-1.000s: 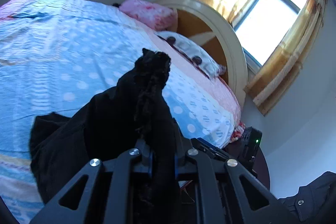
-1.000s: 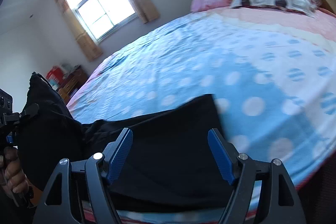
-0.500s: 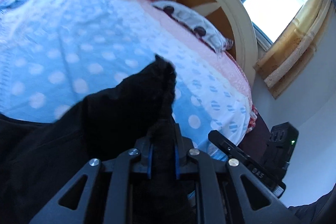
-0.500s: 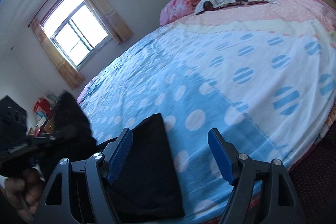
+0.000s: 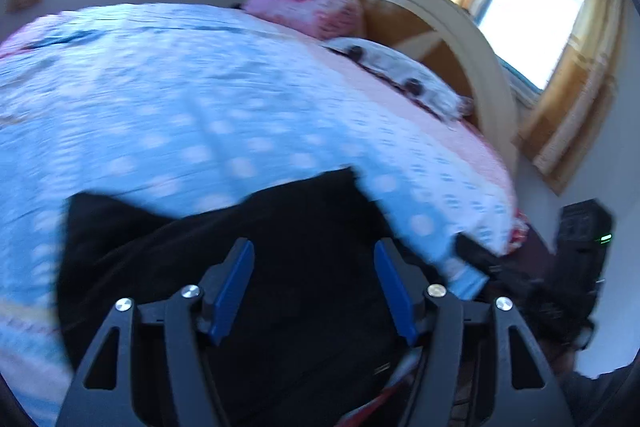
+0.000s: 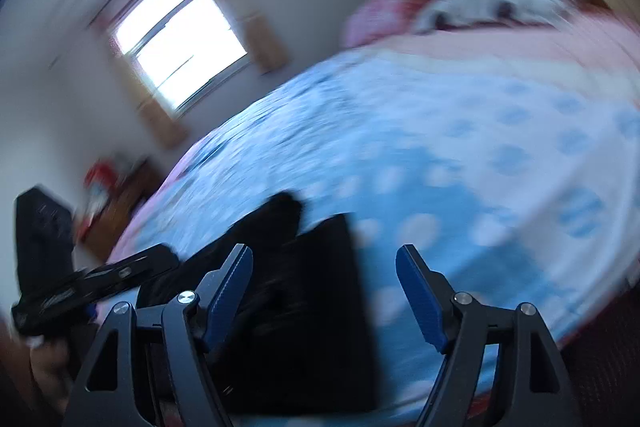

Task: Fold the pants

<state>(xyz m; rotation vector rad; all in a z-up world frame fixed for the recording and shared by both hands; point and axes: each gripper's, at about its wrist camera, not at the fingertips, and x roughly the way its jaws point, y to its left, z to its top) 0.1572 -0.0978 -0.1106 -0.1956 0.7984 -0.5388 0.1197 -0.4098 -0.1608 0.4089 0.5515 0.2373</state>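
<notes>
A: How do the fingers stand on the left gripper [image 5: 314, 283]?

B: They are opening at this moment. The blue pads [image 5: 232, 291] are apart with a clear gap, and neither presses on anything. The black pants [image 5: 280, 227] lie below and ahead of that gap, spread on the bed [image 5: 180, 107], not pinched.

A: And the right gripper [image 6: 324, 291]?

B: Its fingers are spread wide and hold nothing. The left pad hangs over the black cloth; the right pad is over bare blue spotted bedspread, clear of the pants.

A: Where exactly are the pants?

B: At the near edge of the bed, a dark, flattish mass. In the right wrist view a straight edge of the cloth runs up between the two pads, closer to the left one, and a small hump of cloth rises just beyond it. Both views are blurred, so finer folds I cannot tell.

A: What else is around?

B: A pink pillow [image 5: 304, 11] and a white patterned pillow [image 5: 400, 75] against the curved wooden headboard [image 5: 492, 75], well away from the pants. Curtained windows [image 6: 176, 39] behind. In the right wrist view the left gripper shows at the left, just beside the pants, with a hand [image 6: 40, 367] under it.
</notes>
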